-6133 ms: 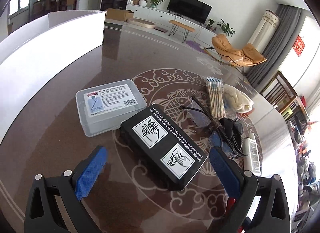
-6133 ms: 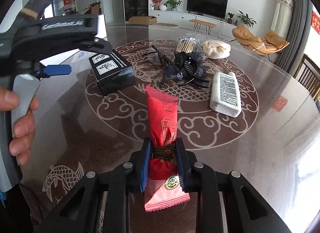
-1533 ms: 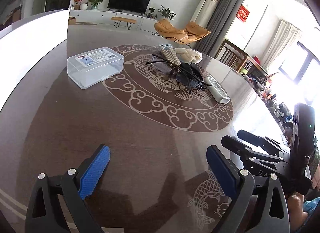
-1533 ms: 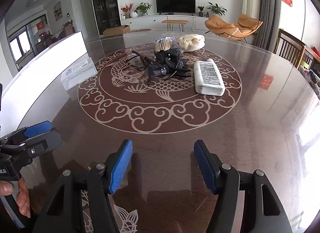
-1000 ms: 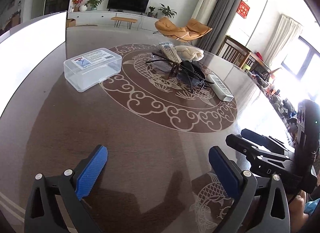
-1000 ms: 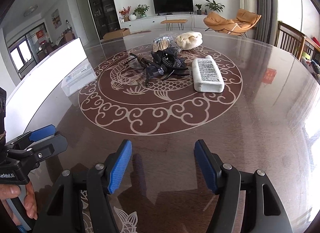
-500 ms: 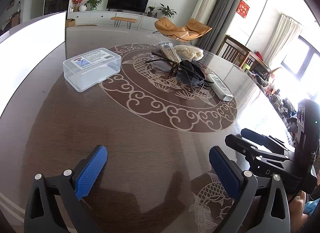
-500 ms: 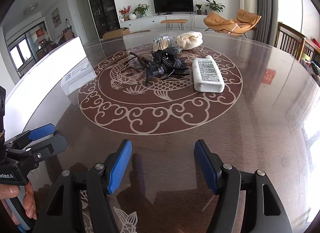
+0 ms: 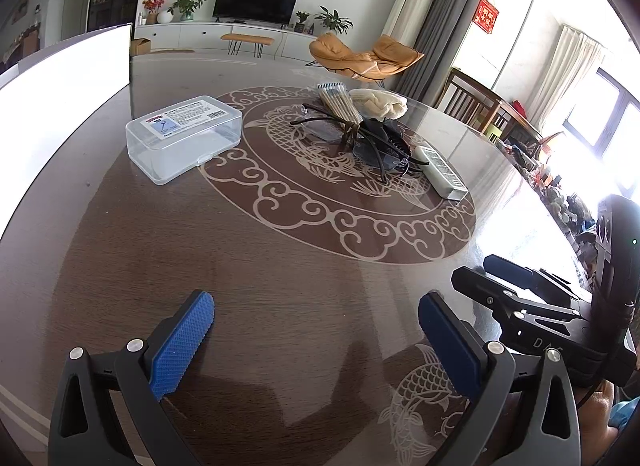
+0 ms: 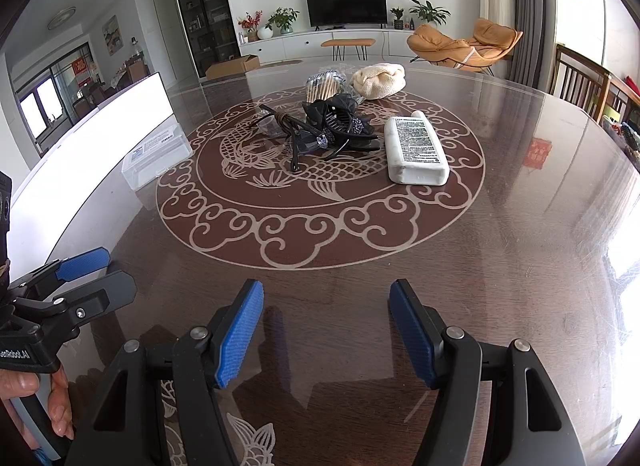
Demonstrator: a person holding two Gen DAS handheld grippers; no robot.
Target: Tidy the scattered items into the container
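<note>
Right wrist, left gripper (image 10: 76, 278) marked "GenRobot.AI"

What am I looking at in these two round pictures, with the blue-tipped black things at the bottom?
No robot here: a person holds a hand-held grasping tool in each hand, and a wide-angle camera on each looks out along its two blue-padded fingers. One picture comes from the left tool, the other from the right tool. Each also catches the other tool at its edge. Both stand open and hold nothing.

On the patterned table lie a clear plastic box, a white bottle on its side, a bundle of sticks, a cream cloth and a tangle of dark hair clips. The white wall at the left edge may be the container; I can't see inside.
</note>
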